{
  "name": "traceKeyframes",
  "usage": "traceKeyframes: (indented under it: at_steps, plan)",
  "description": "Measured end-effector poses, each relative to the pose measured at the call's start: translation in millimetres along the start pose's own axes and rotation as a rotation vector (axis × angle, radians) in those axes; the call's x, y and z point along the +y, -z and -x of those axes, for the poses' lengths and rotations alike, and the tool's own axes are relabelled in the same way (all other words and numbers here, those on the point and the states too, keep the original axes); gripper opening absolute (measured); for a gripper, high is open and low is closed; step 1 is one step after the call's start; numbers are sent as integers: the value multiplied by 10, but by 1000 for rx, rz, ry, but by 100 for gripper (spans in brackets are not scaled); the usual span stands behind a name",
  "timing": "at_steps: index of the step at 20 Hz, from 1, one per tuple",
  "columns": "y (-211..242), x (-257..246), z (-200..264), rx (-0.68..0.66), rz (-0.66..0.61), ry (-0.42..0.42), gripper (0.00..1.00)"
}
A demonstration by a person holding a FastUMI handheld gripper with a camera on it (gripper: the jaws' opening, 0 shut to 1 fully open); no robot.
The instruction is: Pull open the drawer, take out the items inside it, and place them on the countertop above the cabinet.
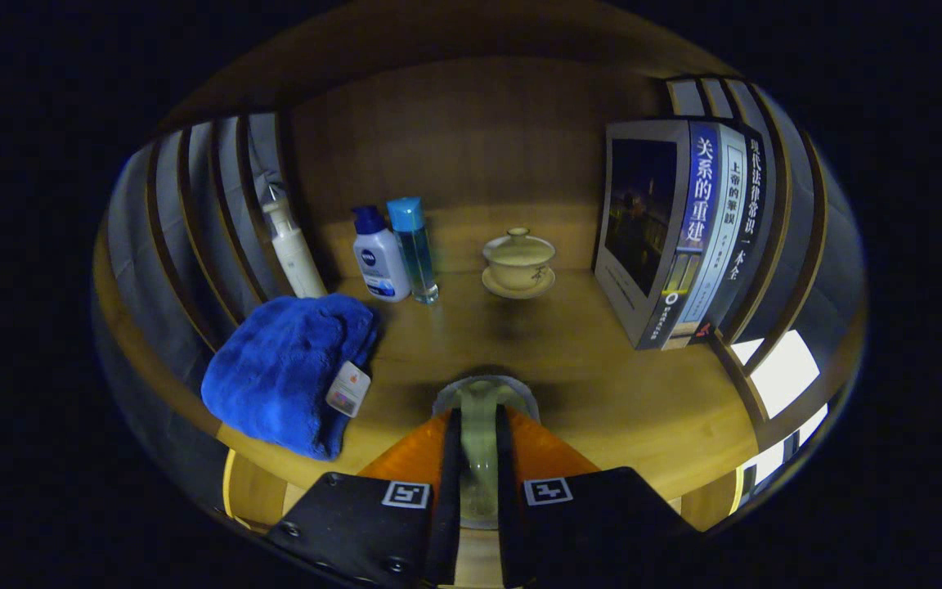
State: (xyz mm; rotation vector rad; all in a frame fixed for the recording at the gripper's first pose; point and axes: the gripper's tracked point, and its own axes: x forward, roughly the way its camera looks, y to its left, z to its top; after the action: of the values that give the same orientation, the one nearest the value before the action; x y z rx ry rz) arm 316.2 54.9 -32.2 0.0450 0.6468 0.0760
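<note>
Towel (287, 372) lies left on tabletop (602, 384), seemingly placed already; pump bottle (291, 249), two bottles (396, 249) behind it; tongs (479, 458) clamped on a glass (481, 409) just over the near edge, release pending; lidded cup (518, 263) beyond; books (684, 229) right; drawer's remaining contents unknown.

The gripper (479, 458) points forward and level, both fingers (448, 466) pressed against a clear glass (481, 442).
</note>
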Motion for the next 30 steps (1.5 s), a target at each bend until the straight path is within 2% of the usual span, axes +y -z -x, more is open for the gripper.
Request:
traceKeyframes:
  at_steps: [5,10,15,23,30]
  plan:
    - [-3,-2,-11,-18,-13,-1,32]
    - [55,51,43,-19,-16,-23,71]
    - [-69,28,192,-77,13,2,94]
    - [-257,162,783,-229,44,-20,95]
    - [-45,386,1619,-368,36,-111,95]
